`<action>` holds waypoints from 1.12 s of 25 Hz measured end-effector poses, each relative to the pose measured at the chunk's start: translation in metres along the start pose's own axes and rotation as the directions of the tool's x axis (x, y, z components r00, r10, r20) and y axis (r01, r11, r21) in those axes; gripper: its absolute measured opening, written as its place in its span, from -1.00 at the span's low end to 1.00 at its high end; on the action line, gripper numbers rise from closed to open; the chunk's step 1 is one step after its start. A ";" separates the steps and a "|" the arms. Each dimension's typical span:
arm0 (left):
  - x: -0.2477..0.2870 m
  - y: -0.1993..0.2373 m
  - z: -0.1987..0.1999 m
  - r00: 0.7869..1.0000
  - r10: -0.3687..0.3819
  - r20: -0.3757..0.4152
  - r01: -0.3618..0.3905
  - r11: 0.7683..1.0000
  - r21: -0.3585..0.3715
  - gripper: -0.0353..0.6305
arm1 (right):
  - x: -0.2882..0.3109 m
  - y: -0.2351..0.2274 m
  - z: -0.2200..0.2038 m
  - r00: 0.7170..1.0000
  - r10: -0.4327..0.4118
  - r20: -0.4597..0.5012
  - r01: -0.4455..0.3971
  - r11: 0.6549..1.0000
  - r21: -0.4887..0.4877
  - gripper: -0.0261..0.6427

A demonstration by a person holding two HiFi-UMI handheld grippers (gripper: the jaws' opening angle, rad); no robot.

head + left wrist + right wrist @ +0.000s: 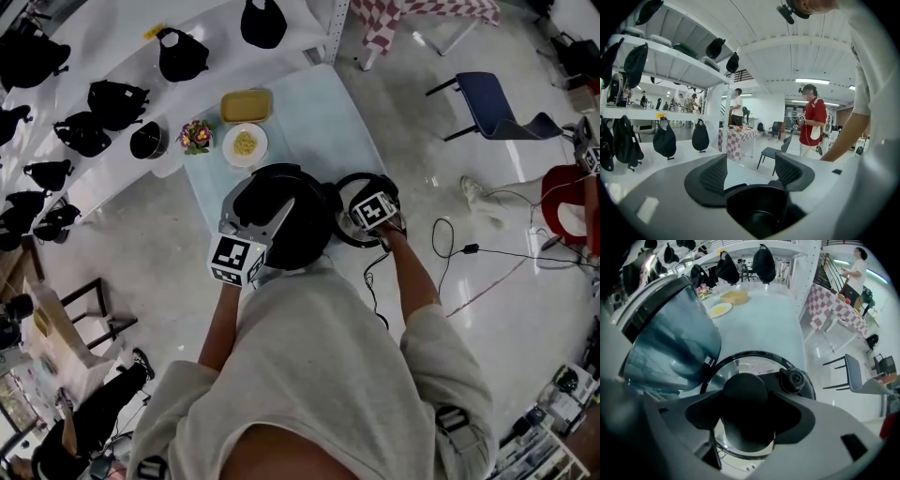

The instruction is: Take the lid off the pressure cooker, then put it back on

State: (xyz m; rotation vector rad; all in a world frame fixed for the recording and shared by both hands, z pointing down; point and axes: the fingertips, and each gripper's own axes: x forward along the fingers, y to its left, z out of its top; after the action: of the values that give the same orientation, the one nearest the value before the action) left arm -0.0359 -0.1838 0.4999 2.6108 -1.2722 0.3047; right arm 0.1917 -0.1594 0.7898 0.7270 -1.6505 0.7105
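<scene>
The right gripper [750,414] is pointing almost straight down with its jaws spread wide. They are straddling the round black knob [743,390] of the black-rimmed glass lid [740,364] and, as far as I can judge, are not pinching it. The lid is lying just beside the big dark pressure cooker [281,220], on its right, at the edge of the small table under a pale blue cloth [319,112]. Floor cables are showing through the glass, so part of it seems to be overhanging. The removal looks done and the return is what is waiting. To do it well, the jaws should be closing squarely on the knob's middle. The lid should then be rising level, so the overhanging side is not tipping, and travelling over the pot with its black steam valve [794,378] kept clear of the rim. The right forearm [412,272] is reaching forward and down from the shoulder. The left gripper [751,168] is also holding its jaws apart, nearly level, laid over the cooker's near side. A dark rounded part is sitting low between them, and I cannot tell whether it is touching them.
</scene>
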 end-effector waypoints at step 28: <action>-0.006 0.004 -0.004 1.000 -0.006 -0.007 0.006 1.000 -0.006 0.03 | 0.004 0.014 -0.003 0.993 0.051 -0.106 -0.075 0.969 -0.234 -0.10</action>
State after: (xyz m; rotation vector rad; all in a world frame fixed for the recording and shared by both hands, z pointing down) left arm -0.0426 -0.1805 0.5022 2.6057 -1.2602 0.3080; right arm 0.1818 -0.1492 0.7934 0.4623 -1.6392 0.5714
